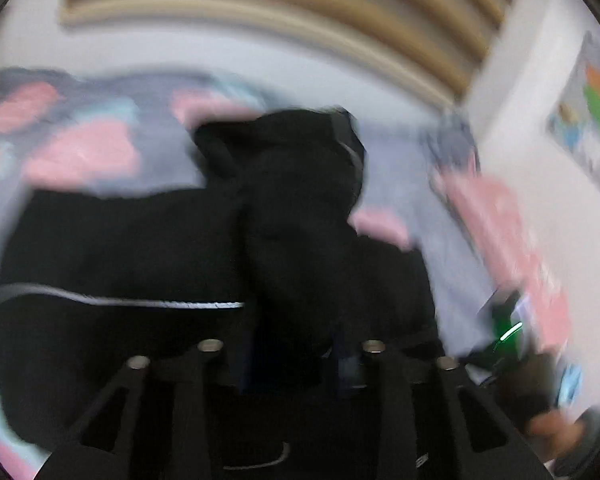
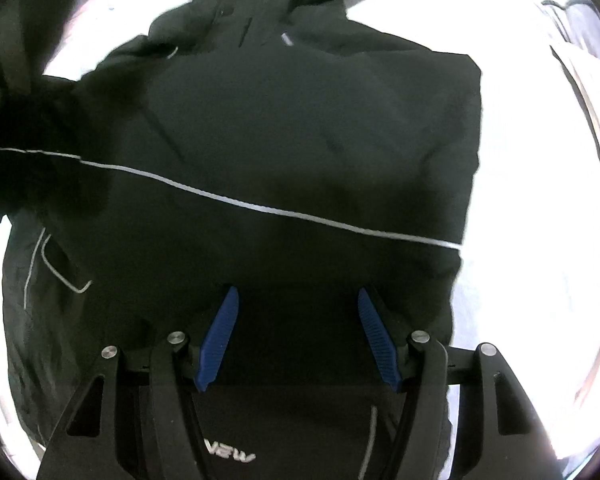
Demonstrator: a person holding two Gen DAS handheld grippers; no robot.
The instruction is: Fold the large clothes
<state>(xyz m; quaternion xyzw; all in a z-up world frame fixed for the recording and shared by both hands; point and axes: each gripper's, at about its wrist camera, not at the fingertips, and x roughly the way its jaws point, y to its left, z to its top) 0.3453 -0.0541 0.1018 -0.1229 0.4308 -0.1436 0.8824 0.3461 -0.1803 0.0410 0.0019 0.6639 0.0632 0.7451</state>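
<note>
Bed with pink-patterned sheet (image 1: 80, 160), blurred | left view: black jacket (image 1: 140, 248) bunched over left claw (image 1: 292, 344), fingertips hidden, opening cannot be told | right view: jacket (image 2: 300, 140) spread flat, hood far; right claw (image 2: 298, 300) wide open above hem, blue pads (image 2: 216, 340) holding nothing

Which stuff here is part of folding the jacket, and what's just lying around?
Part of the job:
black hooded jacket
right gripper, open over its hem
left gripper, fingers hidden in dark cloth

Lying about:
pink and blue patterned bedding
colourful poster
</note>
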